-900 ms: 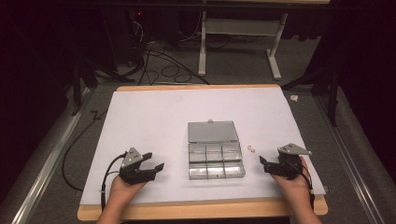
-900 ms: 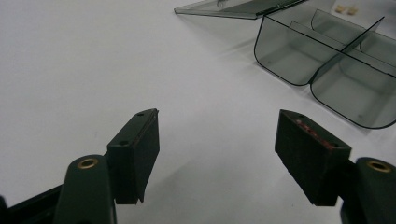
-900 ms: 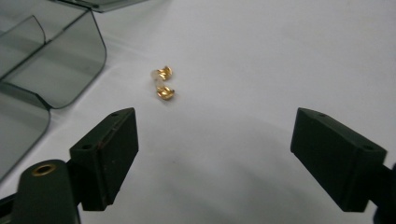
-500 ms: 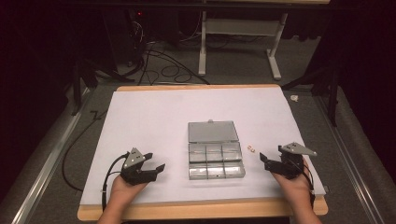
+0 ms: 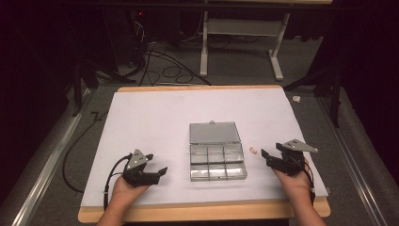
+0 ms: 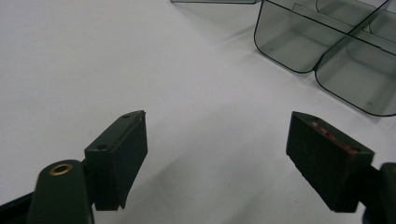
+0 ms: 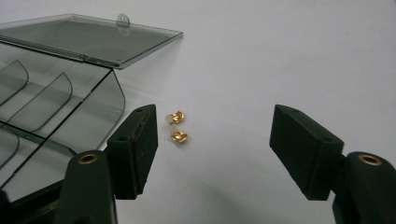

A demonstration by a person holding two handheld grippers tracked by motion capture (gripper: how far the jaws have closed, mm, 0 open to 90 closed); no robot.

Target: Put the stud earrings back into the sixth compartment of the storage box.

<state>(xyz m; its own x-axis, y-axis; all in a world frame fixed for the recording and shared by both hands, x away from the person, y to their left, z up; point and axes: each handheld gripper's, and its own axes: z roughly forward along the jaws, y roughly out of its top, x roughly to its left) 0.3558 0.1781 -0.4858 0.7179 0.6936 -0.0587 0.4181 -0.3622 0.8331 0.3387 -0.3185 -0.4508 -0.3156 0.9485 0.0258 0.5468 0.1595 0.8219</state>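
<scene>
A dark room with cables on the grey floor and a white stand at the back surrounds a wooden table [image 5: 202, 212] covered by a white sheet [image 5: 155, 122].

At the left, the left gripper [image 5: 157, 173] rests low on the sheet in the person's hand, its jaws spread apart with nothing between them; in the left gripper view only bare sheet lies between the pads, with the near corner of the box [image 6: 327, 51] up and to the right.

In the middle sits the clear compartment box [image 5: 217, 162], its lid [image 5: 214, 133] folded back flat toward the far side and its six compartments looking empty.

Just right of the box lie two small gold pieces [image 5: 253, 150], possibly earrings. They sit close together, just beside the box's right wall but apart from it.

At the right, the right gripper [image 5: 265, 156] points toward them, jaws wide and gripping nothing. It is plainly the nearer tool. The right gripper view gives what the high view cannot: the gold pieces [image 7: 176, 127] lie ahead of the jaws and well off to the side, near the box-side pad [image 7: 135, 144], not centred in the gap. I judge the next reach needs a small shift toward the box before closing.
</scene>
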